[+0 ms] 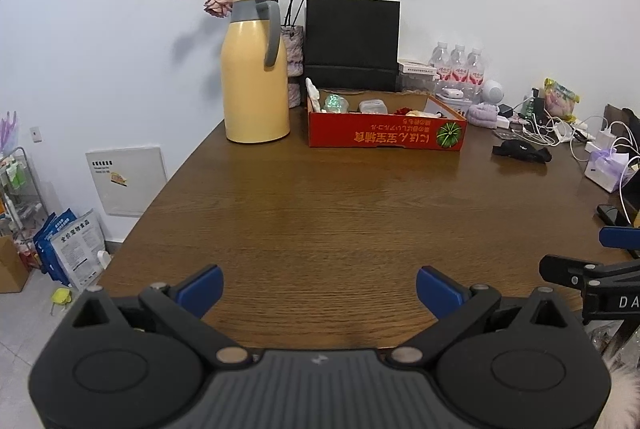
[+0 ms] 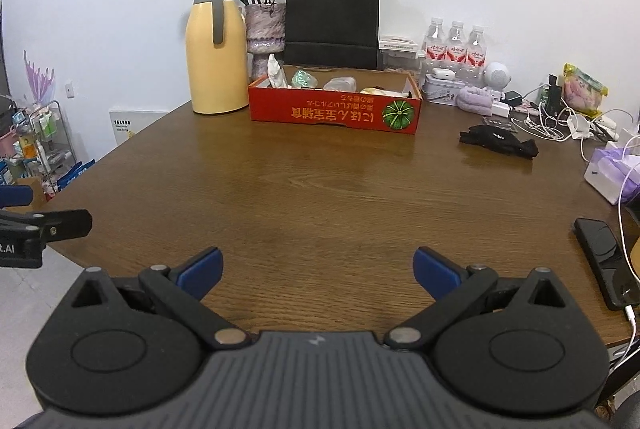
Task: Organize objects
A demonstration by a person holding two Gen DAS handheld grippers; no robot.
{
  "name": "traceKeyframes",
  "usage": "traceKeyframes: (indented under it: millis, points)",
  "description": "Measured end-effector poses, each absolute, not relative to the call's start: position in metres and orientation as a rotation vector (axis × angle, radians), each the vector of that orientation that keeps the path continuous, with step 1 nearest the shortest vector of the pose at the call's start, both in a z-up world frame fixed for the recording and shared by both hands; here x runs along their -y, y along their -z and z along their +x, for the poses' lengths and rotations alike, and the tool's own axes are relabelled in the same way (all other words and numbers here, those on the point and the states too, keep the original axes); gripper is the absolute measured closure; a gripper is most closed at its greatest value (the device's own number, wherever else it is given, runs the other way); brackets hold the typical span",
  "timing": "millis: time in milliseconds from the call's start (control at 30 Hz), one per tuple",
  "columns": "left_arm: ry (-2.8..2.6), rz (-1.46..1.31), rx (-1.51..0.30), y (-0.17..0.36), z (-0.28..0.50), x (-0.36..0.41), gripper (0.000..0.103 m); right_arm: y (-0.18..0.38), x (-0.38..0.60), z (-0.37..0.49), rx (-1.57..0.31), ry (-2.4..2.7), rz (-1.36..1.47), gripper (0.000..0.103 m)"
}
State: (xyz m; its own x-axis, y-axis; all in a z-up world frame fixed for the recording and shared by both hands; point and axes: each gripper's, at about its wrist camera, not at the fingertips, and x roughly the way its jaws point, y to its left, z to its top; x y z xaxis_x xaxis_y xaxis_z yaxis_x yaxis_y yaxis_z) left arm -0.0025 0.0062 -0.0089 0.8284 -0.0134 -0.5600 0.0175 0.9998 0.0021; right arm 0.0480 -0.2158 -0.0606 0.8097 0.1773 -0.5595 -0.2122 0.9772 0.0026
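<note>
With both grippers hovering low over the near edge of the brown wood-grain table (image 2: 320, 189), nothing gripped yet. Left gripper (image 1: 320, 291) spread wide, blue pads empty; right gripper (image 2: 318, 271) likewise wide and empty.

Likely task's thing — the shallow red cardboard box printed with a green pumpkin (image 2: 334, 111), already holding a few small items. From the right gripper, at about 12 o'clock, well apart across bare wood; from the left gripper, nearer 1 o'clock (image 1: 386, 135). Long axis running 9-to-3, broadside on to both grippers, so no turn of the wrist needed to drop something in over the near wall.

Loose candidates all off toward 2 o'clock: the black crumpled fabric piece (image 2: 498, 141), then the tangle of white charger cables (image 2: 552, 121), the lilac folded cloth (image 2: 474, 101) just right of the box. Black smartphone (image 2: 606, 261) at 3 o'clock beside the right gripper, cable plugged in.

Right hand judged nearer to all of these — probable first reach forward and rightward to the black fabric, the left waiting. Tall cream-yellow thermos jug with grey handle (image 2: 216, 57) at 11 o'clock, just left of the box, clear of that path.
</note>
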Motion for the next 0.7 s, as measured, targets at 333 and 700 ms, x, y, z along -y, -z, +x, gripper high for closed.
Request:
traceKeyframes:
  millis: [333,700]
  points:
    - [0.028,0.001,-0.634,0.001,-0.004,-0.008,0.000,0.052,0.219,0.040,-0.586,-0.214,-0.087,0.000]
    - [0.053,-0.014,-0.648,0.016,0.006,-0.004,0.000,0.062,0.221,0.048,-0.612,-0.207,-0.077,0.000]
